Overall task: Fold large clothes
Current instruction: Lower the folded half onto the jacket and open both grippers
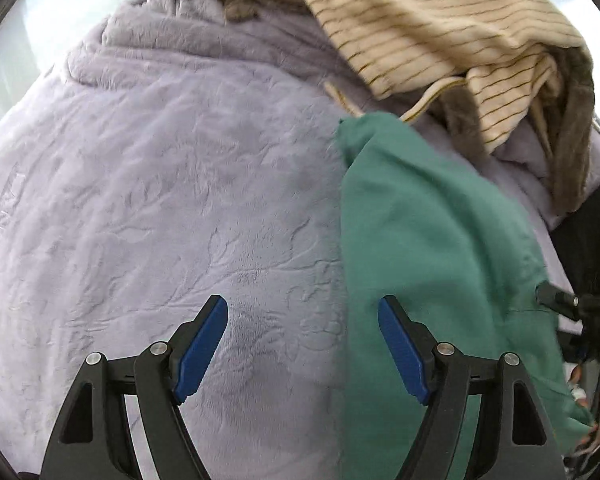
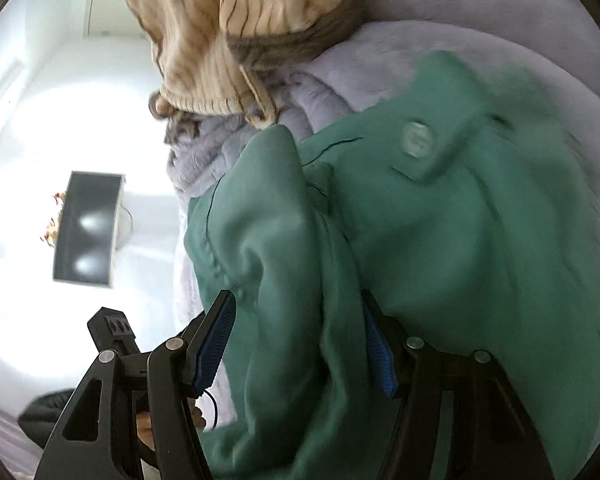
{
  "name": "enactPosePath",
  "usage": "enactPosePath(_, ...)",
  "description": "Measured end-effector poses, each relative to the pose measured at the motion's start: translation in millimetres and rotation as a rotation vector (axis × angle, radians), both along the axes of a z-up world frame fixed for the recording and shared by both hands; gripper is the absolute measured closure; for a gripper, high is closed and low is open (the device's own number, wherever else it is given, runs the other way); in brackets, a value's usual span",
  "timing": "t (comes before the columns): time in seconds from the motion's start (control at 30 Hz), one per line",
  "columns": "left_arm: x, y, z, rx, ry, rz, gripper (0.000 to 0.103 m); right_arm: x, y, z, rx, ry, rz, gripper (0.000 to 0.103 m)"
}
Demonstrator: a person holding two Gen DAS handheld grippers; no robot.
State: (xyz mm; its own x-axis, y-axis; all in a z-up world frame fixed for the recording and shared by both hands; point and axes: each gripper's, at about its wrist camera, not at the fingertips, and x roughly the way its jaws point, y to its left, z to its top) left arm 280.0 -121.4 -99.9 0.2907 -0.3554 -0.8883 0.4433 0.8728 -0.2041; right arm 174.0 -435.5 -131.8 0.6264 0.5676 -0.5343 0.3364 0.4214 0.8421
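A green garment (image 1: pixel 428 240) lies on a lilac plush blanket (image 1: pixel 160 200), on the right in the left wrist view. My left gripper (image 1: pixel 302 344) is open and empty, above the blanket beside the garment's left edge. In the right wrist view the green garment (image 2: pixel 440 240) shows a large button (image 2: pixel 418 139). My right gripper (image 2: pixel 298 344) has its jaws wide apart with a bunched fold of the garment between them; the pads (image 2: pixel 214 344) do not press it. The image is blurred.
A cream striped garment (image 1: pixel 440 28) with grey fur trim lies at the far side of the blanket, also seen in the right wrist view (image 2: pixel 228 40). A dark screen (image 2: pixel 88 228) hangs on a white wall. The other gripper (image 1: pixel 580 308) shows at the right edge.
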Motion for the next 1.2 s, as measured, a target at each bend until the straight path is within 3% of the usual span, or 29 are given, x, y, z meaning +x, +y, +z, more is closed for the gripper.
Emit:
enactPosePath(0.07, 2.2, 0.3, -7.0, -0.009, 0.009, 0.013, 0.025, 12.3, 7.0, 0.9, -0.042, 0.021, 0.036, 0.093)
enactPosePath(0.13, 3.9, 0.9, -10.4, 0.000, 0.011, 0.028, 0.025, 14.7, 13.2, 7.7, -0.051, 0.005, 0.045, 0.094)
enactPosePath(0.23, 2.3, -3.1, -3.9, 0.019, 0.012, 0.027, 0.025, -1.0, 6.8, 29.9, 0.049, -0.115, 0.011, 0.094)
enactPosePath(0.3, -3.0, -11.7, 9.1, -0.015, 0.015, -0.004, 0.025, -16.2, -2.5, 50.5, 0.105, -0.197, -0.005, 0.094)
enactPosePath(0.4, -13.6, -38.9, 24.4, -0.026, -0.037, -0.073, 0.025, -34.2, -15.8, 64.3, 0.096, -0.231, -0.024, 0.094)
enactPosePath(0.57, -37.8, -90.4, 14.8, -0.018, -0.051, -0.182, 0.025, -69.2, -59.5, 33.7, 0.056, -0.129, -0.140, 0.094)
enactPosePath(0.63, -40.5, -100.0, 0.8, -0.031, -0.003, -0.181, 0.024, -75.3, -69.9, 13.1, -0.019, -0.030, -0.156, 0.093)
enactPosePath(0.77, -44.6, -100.9, -4.6, -0.033, 0.047, -0.155, 0.024, -90.5, -76.7, -14.5, -0.010, 0.071, -0.190, 0.081)
enactPosePath(0.87, -53.9, -92.3, 6.8, 0.002, 0.013, -0.162, 0.024, -107.9, -75.0, 0.8, -0.030, 0.093, -0.209, 0.071)
enactPosePath(1.0, -70.3, -66.5, 30.3, 0.027, -0.022, -0.167, 0.024, -140.8, -66.0, 46.2, -0.152, 0.062, -0.185, 0.070)
enactPosePath(1.2, -104.4, -36.8, 39.3, 0.036, 0.011, -0.193, 0.024, -163.8, -17.1, 100.1, -0.292, -0.006, -0.028, 0.070)
